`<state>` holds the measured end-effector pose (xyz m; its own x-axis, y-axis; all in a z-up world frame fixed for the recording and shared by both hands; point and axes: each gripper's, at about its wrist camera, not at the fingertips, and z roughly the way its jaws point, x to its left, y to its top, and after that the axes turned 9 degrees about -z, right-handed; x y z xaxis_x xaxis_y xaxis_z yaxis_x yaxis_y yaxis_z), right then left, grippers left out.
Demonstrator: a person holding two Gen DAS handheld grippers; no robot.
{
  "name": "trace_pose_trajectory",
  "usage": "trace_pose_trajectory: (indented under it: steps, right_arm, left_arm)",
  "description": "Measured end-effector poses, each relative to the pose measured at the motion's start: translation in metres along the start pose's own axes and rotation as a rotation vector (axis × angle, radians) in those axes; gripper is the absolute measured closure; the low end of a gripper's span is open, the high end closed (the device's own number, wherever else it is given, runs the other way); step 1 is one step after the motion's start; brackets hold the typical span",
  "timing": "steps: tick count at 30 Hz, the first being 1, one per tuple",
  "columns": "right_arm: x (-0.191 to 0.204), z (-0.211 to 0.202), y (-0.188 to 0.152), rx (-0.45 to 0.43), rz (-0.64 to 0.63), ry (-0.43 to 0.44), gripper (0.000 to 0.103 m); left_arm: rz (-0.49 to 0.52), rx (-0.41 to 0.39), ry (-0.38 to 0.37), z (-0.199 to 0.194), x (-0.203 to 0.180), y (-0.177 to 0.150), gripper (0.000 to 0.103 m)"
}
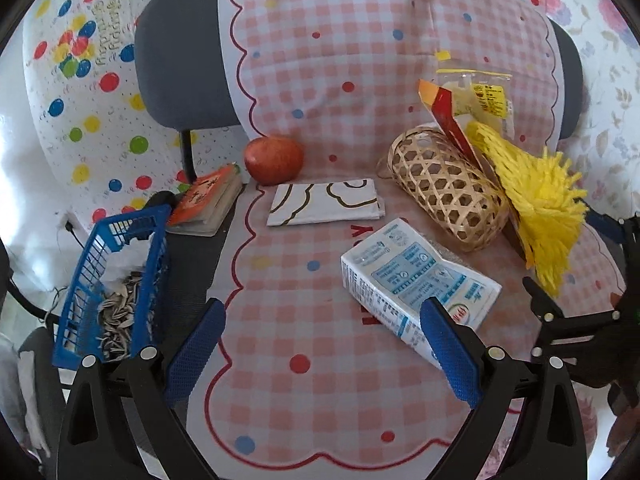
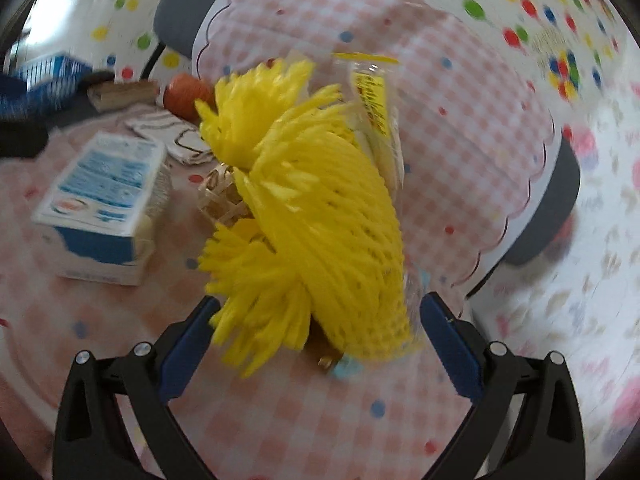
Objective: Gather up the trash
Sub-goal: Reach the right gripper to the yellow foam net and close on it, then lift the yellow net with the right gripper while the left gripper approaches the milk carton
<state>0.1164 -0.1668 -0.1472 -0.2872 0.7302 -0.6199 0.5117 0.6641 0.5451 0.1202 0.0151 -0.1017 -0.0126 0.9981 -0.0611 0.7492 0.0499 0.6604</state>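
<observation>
A crushed white-and-blue milk carton (image 1: 416,284) lies on the pink checked cloth, just beyond my open left gripper (image 1: 320,320); its right finger overlaps the carton's near corner. A yellow foam fruit net (image 1: 536,200) leans on a woven bamboo basket (image 1: 448,188) with a red-orange wrapper (image 1: 448,116) and a clear yellow-labelled bag (image 1: 484,96). In the right wrist view the net (image 2: 320,216) sits between the fingers of my open right gripper (image 2: 320,320), jaws wide, not closed on it. The carton (image 2: 104,204) lies to its left. A blue trash basket (image 1: 116,280) holds seed shells and tissue.
A red apple (image 1: 274,160), a folded white cloth (image 1: 324,202) and a small orange book (image 1: 208,200) lie at the back of the seat. The grey chair back (image 1: 180,68) rises behind. The right gripper's black frame (image 1: 580,320) shows at the right edge.
</observation>
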Motion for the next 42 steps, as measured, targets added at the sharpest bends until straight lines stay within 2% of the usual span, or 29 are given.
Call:
trace_pose_trajectory:
  steps: [6,8,10,13,17,22,25,28,30,34,38,42]
  right_arm:
    - [0.006,0.014,0.013,-0.033,-0.08,-0.06,0.007]
    - [-0.001,0.009,0.019,-0.064,-0.058,-0.071,0.02]
    - [-0.014,0.001,0.023,-0.09,-0.019,-0.062,0.052]
    - [-0.038,-0.011,0.026,-0.123,0.054,-0.012,0.065]
    - [-0.079,-0.041,0.022,-0.163,0.242,0.088,0.067]
    - [-0.119,-0.079,-0.011,-0.196,0.499,0.227,0.067]
    - [-0.127,-0.102,-0.032,-0.22,0.568,0.231,0.067]
    - [-0.125,-0.108,-0.043,-0.21,0.596,0.19,0.067]
    - [-0.119,-0.094,-0.043,-0.186,0.588,0.14,0.068]
    - [-0.096,-0.059,-0.034,-0.157,0.535,0.099,0.068]
    - [-0.066,-0.028,-0.019,-0.124,0.464,0.117,0.067]
    - [-0.054,-0.016,-0.009,-0.094,0.442,0.178,0.052]
  left_arm:
    - [-0.017,-0.008,0.001,0.006,0.0,0.003,0.007]
    - [-0.01,-0.018,0.003,0.004,0.0,0.004,0.007]
    - [-0.009,-0.031,0.014,0.0,0.002,0.004,0.007]
    - [-0.019,-0.043,0.013,-0.007,0.007,0.003,0.007]
    - [-0.014,-0.059,0.004,-0.018,0.011,-0.002,0.007]
    - [-0.011,-0.038,-0.044,-0.023,0.011,-0.013,0.007]
    - [-0.012,-0.026,-0.084,-0.022,0.007,-0.021,0.007]
    - [-0.001,-0.008,-0.106,-0.02,-0.003,-0.027,0.007]
    - [0.004,0.024,-0.115,-0.016,-0.01,-0.03,0.007]
    - [0.01,0.009,-0.094,-0.012,-0.019,-0.034,0.007]
    - [0.032,-0.009,-0.064,-0.009,-0.019,-0.034,0.007]
    - [0.031,-0.041,-0.042,-0.009,-0.014,-0.029,0.007]
